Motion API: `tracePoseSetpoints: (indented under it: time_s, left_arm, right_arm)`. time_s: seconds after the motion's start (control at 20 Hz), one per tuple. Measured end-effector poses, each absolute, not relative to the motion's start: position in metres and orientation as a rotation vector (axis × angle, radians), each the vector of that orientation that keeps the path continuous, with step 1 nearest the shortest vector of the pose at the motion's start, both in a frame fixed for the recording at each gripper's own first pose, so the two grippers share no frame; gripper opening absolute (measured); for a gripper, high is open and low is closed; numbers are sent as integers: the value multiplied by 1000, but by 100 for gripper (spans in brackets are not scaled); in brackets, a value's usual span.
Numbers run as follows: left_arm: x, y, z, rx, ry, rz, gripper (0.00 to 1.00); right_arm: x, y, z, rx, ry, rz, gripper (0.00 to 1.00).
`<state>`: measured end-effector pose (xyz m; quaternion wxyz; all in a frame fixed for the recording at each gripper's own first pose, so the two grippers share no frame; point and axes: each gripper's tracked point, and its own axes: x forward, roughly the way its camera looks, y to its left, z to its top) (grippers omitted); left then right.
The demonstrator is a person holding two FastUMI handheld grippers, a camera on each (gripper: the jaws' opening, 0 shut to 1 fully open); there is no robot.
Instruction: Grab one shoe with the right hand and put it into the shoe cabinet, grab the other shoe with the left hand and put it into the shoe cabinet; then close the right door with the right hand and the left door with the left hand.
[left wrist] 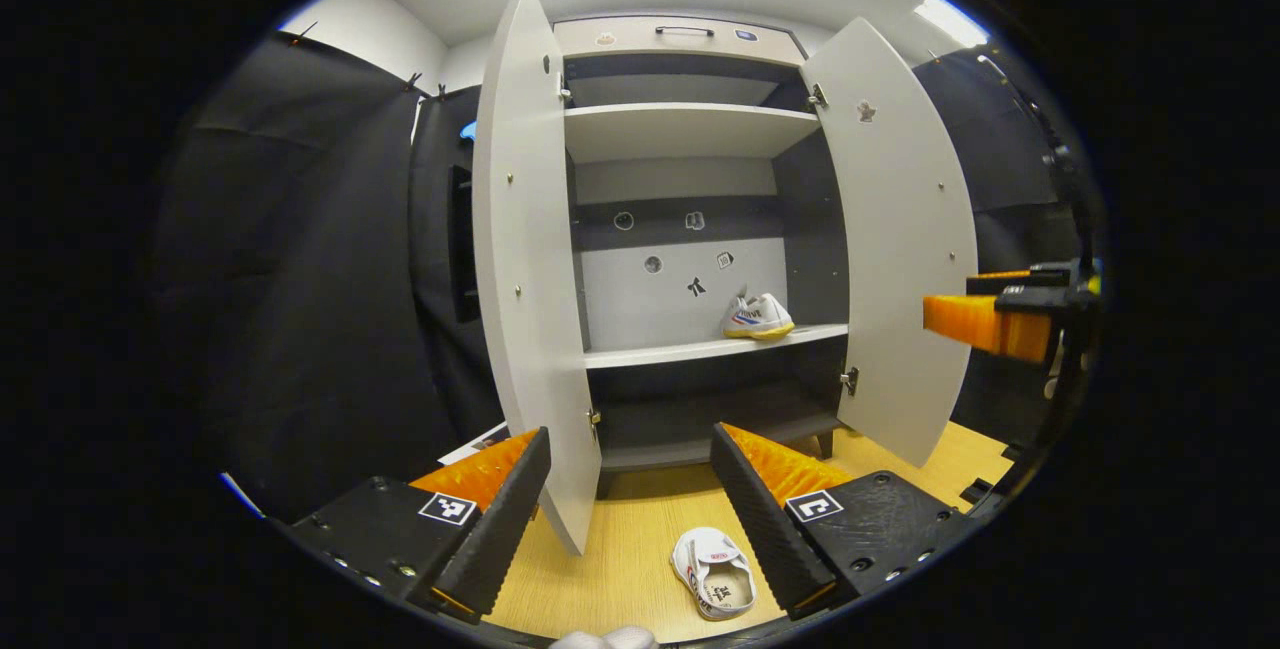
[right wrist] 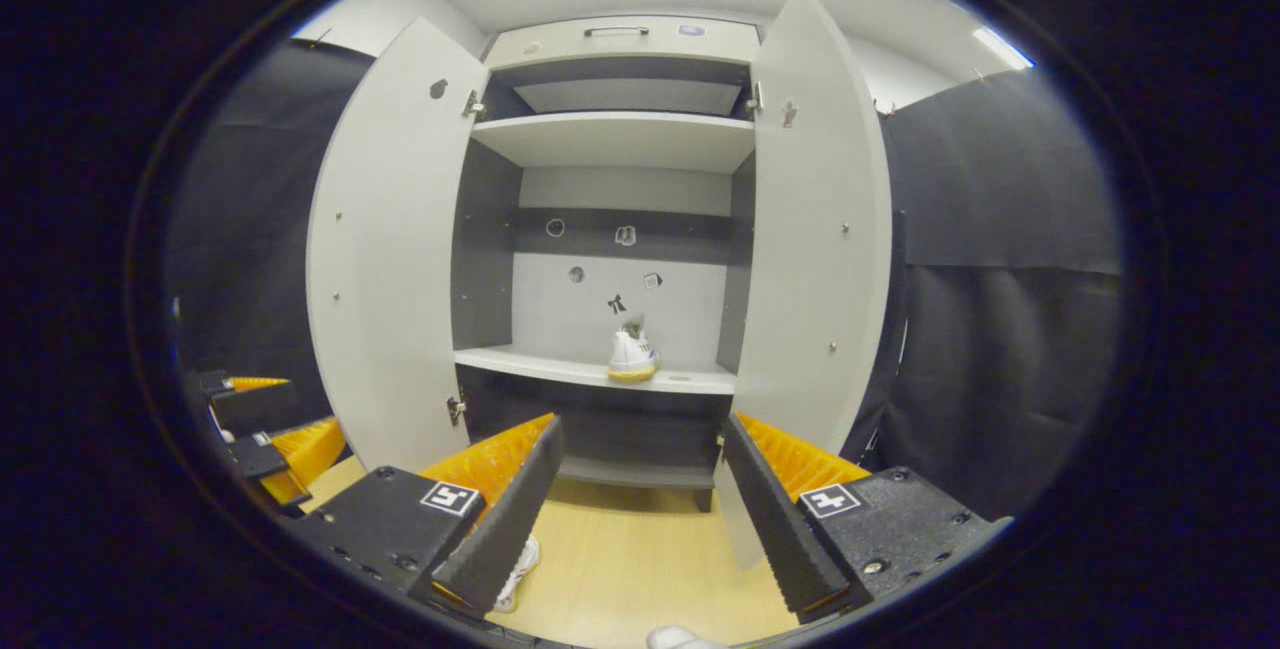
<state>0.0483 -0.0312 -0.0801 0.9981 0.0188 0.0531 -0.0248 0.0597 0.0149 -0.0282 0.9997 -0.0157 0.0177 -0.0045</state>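
Booth, black cloth walls, wood floor [left wrist: 640,529]; cabinet [left wrist: 690,34] facing me with both doors swung wide.

Item 1, left gripper [left wrist: 630,514]: fingers apart, nothing between them, hanging above the floor in front of the cabinet's left half. My next working tool, I judge.

Item 2, floor shoe [left wrist: 715,574]: white, lying opening-up on the floor, just inside my left gripper's right finger and partly tucked under it. In the right gripper view a sliver of it [right wrist: 518,564] peeks from behind a finger.

Item 3, right gripper [right wrist: 640,509]: fingers apart, empty, held back from the cabinet; seen from the left gripper view at the far right edge [left wrist: 985,324].

Item 4, shelved shoe [left wrist: 757,317]: white with a yellow sole, standing on the middle shelf [left wrist: 650,351], towards its right end.

Item 5, left door [left wrist: 525,279] and right door [left wrist: 900,239]: both fully open.

Status, as I read it: one shoe stored, one to go, doors after.

Handling note for the step in hand: I would lower the left gripper, centre the fingers across the shoe's sides near the collar, clamp firmly but without crushing, lift clear of the floor, and steer round the left door's lower edge to the bare left part of the shelf.
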Motion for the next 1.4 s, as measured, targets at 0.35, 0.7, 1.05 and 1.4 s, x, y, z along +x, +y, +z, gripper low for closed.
tracePoseSetpoints:
  time_s: [0.35, 0.7, 1.05, 1.4]
  left_arm:
    - [34, -64, -232, 70, 353, -133, 97]
    - [56, -84, -334, 108, 504, -165, 97]
    - [109, -78, -376, 90, 557, -126, 96]
    - [143, -99, -385, 65, 570, -157, 77]
  right_arm:
    - [48, -11, -43, -70, 121, -81, 100]
    - [44, -30, -69, -71, 234, -121, 100]
    - [51, -34, -79, -82, 272, -105, 100]
    - [65, -47, -84, -73, 288, -107, 100]
